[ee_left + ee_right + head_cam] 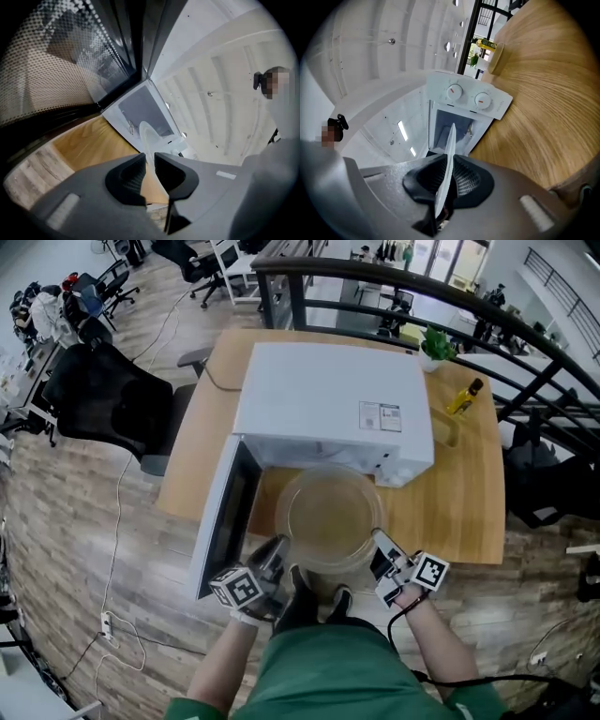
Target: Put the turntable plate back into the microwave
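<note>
The clear glass turntable plate [328, 517] hangs level in front of the white microwave [328, 399], whose door [225, 517] stands open to the left. My left gripper [277, 554] grips the plate's near-left rim and my right gripper [380, 545] its near-right rim. In the left gripper view the plate [149, 136] runs edge-on into the narrow gap of the left gripper [149, 157], with the open cavity [145, 108] beyond. In the right gripper view the right gripper [449, 161] is shut on the plate [451, 140], facing the microwave [464, 103].
The microwave stands on a wooden table [450, 512]. An oil bottle [464, 397] and a small plant [436, 343] sit at its back right. A black office chair [103, 390] is to the left, and a dark railing [525, 343] runs behind.
</note>
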{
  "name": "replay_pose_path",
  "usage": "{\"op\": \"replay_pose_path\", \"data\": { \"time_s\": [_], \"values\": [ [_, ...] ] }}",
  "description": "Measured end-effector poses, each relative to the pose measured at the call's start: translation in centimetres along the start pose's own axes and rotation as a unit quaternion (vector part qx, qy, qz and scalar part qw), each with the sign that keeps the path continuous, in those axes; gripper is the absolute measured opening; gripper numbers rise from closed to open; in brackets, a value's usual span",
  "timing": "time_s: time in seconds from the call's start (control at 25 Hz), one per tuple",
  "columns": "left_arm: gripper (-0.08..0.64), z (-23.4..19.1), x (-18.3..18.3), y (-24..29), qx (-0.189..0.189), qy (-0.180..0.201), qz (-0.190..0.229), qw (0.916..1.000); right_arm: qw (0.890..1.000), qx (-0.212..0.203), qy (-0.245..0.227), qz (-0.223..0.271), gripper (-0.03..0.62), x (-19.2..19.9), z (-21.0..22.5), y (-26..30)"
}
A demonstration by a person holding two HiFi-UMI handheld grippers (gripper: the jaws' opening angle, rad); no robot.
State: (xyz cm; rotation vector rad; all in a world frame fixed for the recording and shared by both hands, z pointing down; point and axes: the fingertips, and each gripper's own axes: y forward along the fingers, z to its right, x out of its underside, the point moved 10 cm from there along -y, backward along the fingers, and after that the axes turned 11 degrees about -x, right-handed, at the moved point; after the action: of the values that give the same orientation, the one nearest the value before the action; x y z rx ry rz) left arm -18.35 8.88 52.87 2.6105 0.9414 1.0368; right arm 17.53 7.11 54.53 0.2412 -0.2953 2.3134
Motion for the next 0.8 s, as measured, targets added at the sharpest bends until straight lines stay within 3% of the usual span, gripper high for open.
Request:
{"op": "replay_pose_path", "data": {
  "time_s": [0.24,0.52,0.8],
  "values": [
    [0.066,-1.2,-1.7,4.1,0.005,-0.023,-0.018,0.9996,0.999,0.031,0.001,0.034,0.04,-1.0,2.5,1.8],
    [0.066,-3.3,-2.7,6.8,0.008,-0.021,-0.024,0.9995,0.998,0.046,0.0,0.046,0.04,-1.8,4.1,3.6],
    [0.067,-5.0,-3.1,8.7,-0.02,-0.032,-0.025,0.999,0.999,0.046,0.007,0.026,0.039,-3.2,6.1,5.8]
  ]
}}
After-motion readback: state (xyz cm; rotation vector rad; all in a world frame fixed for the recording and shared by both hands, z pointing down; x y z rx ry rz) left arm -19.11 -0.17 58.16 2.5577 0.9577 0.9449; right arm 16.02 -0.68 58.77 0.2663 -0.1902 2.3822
